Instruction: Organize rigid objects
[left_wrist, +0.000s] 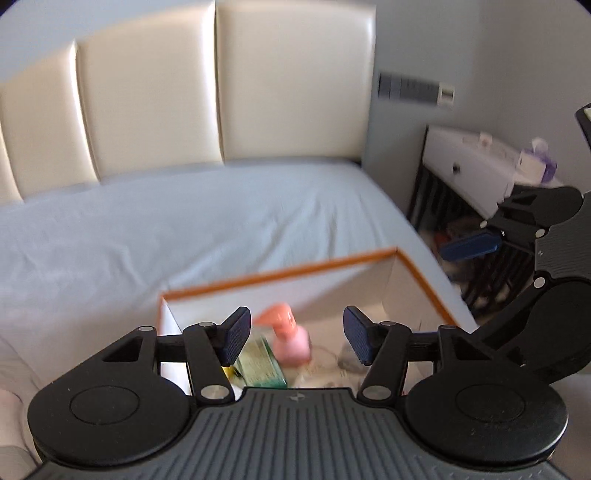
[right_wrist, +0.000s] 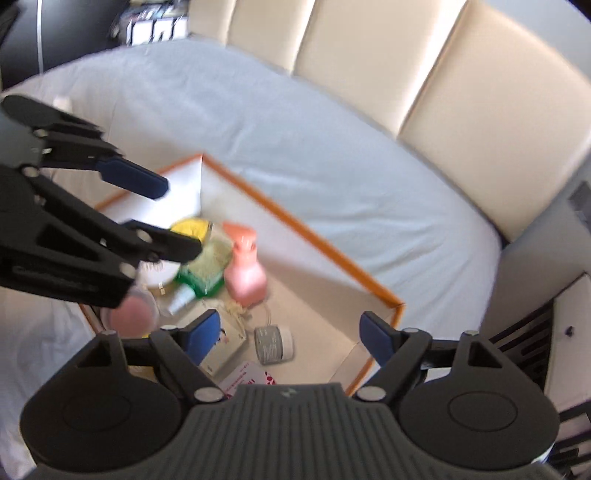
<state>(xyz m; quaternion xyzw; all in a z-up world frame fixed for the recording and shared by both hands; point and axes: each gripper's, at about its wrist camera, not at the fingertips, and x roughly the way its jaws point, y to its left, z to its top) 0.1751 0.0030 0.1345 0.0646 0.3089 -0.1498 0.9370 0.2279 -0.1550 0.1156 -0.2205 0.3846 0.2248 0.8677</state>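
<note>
Your left gripper (left_wrist: 297, 336) hangs above the white, orange-rimmed box (left_wrist: 280, 275) on the bed (left_wrist: 184, 229), its blue-padded fingers (left_wrist: 236, 334) parted moderately with nothing between them and touching nothing. Your right gripper (right_wrist: 291, 338) also hangs over the box, fingers (right_wrist: 376, 338) spread wide and empty. Inside the box lie the pink pump bottle (right_wrist: 243, 271), a green packet (right_wrist: 208, 269), a yellow round item (right_wrist: 192, 227), a small grey-labelled jar (right_wrist: 273, 343) and a white carton (right_wrist: 227, 345), all clear of both grippers.
</note>
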